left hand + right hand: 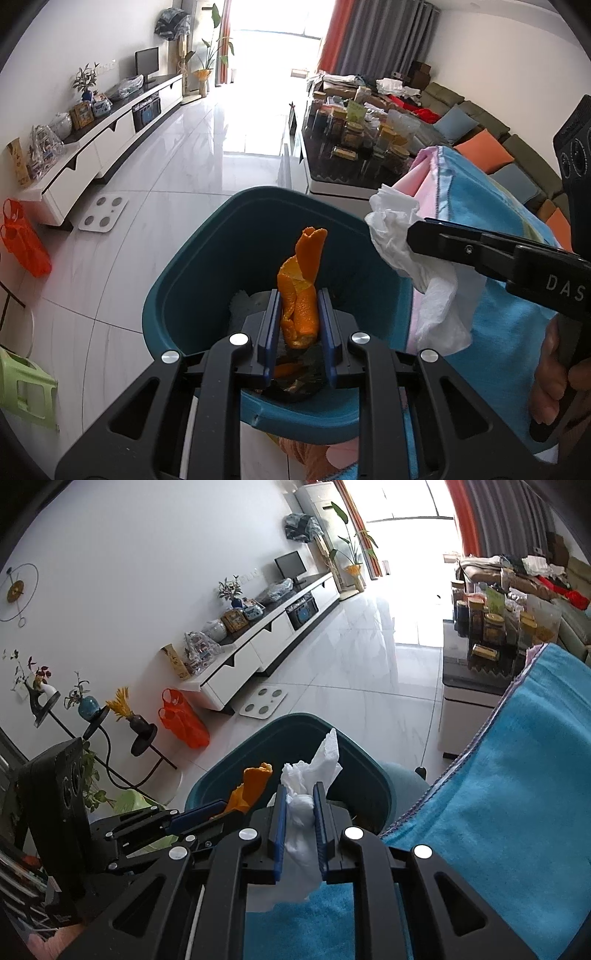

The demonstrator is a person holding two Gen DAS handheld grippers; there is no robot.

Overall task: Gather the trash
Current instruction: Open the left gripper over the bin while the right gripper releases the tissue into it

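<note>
Left tongs (298,317): closed on an orange peel (301,291), held upright over the open teal bin (192,280). Right tongs (300,823): closed on a crumpled white tissue (306,797), held just beside the bin's rim, above a blue towel (517,794).
</note>
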